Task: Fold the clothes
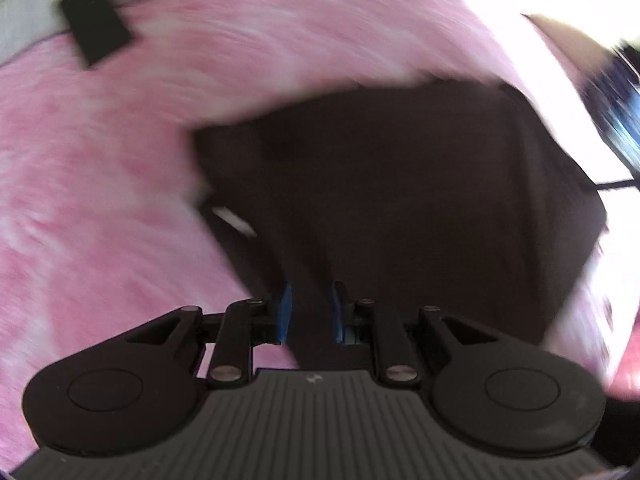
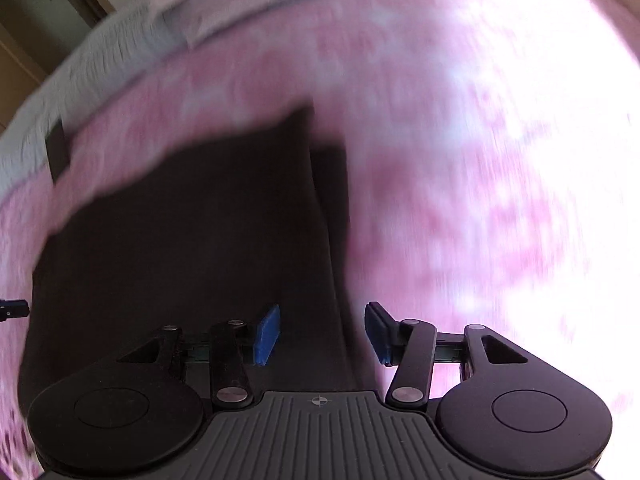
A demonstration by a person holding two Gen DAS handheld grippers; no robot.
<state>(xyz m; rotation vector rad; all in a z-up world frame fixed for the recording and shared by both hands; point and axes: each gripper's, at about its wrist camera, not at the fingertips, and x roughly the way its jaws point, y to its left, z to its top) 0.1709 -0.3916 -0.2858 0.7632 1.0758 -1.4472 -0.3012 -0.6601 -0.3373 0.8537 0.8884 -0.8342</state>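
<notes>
A dark garment (image 1: 400, 184) lies on a pink patterned bed cover (image 1: 100, 200). In the left wrist view my left gripper (image 1: 310, 312) is shut on a fold of this garment, and the dark cloth runs between its blue pads (image 1: 285, 312). A small white label (image 1: 234, 218) shows at the garment's left edge. In the right wrist view the dark garment (image 2: 180, 232) fills the left half. My right gripper (image 2: 322, 334) is open over the garment's right edge, its blue pads (image 2: 267, 334) set well apart. Both views are motion-blurred.
A black rectangular object (image 1: 96, 24) lies on the pink cover (image 2: 460, 160) at the far left, near a pale bed edge (image 1: 24, 12). The other gripper's dark and blue body (image 1: 616, 112) shows at the right. A doorway and wall (image 2: 48, 4) show at the top left.
</notes>
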